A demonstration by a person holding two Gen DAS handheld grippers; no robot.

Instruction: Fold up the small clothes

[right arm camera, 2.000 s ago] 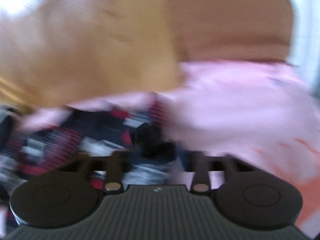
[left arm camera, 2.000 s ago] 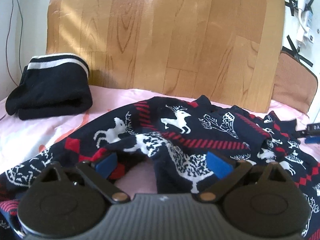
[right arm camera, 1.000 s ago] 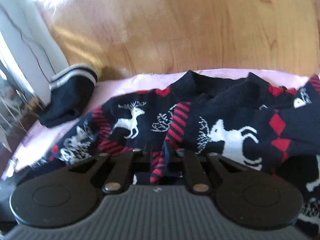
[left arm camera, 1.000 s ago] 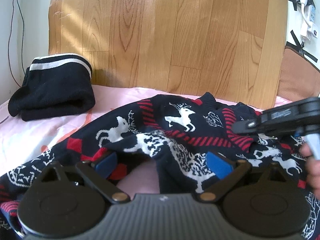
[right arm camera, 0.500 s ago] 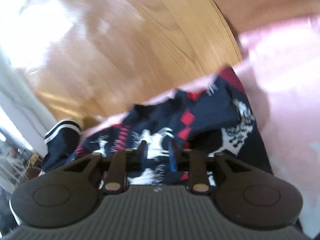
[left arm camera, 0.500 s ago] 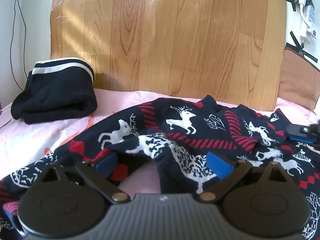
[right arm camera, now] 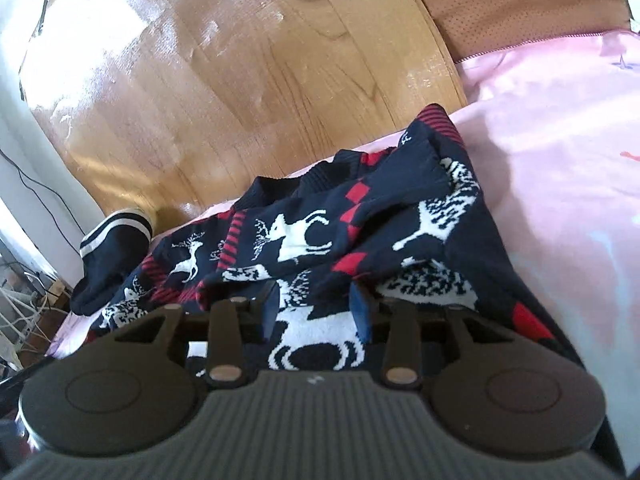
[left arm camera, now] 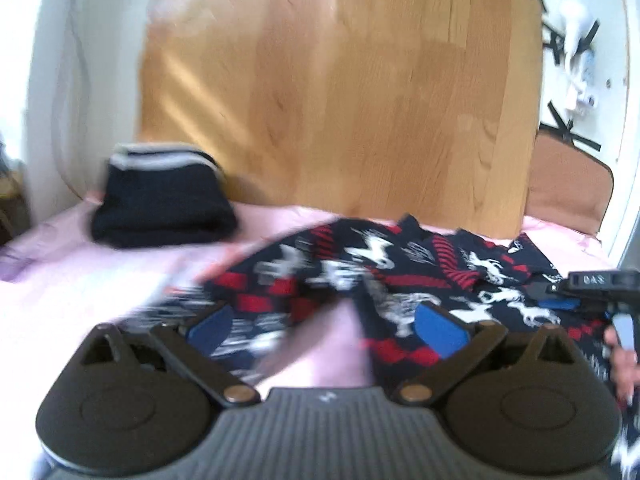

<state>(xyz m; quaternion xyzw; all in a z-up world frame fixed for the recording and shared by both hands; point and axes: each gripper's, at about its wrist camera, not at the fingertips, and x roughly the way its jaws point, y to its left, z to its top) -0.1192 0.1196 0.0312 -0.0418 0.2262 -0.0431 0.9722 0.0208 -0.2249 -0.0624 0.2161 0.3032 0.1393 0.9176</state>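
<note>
Navy knitted sweater with white reindeer and red diamonds (right arm camera: 360, 220) lies rumpled on the pink bed sheet (right arm camera: 560, 128), one sleeve thrown over the body, so I judge the folding barely begun. My right claw (right arm camera: 316, 308) sits low over its near hem, fingers apart with knit between them but not pinched. My left claw (left arm camera: 326, 326) hovers wide apart at the near left edge, gripping nothing. At the far left, a dark garment with white stripes (left arm camera: 160, 204) already sits folded against the wooden headboard (left arm camera: 340, 88).
</note>
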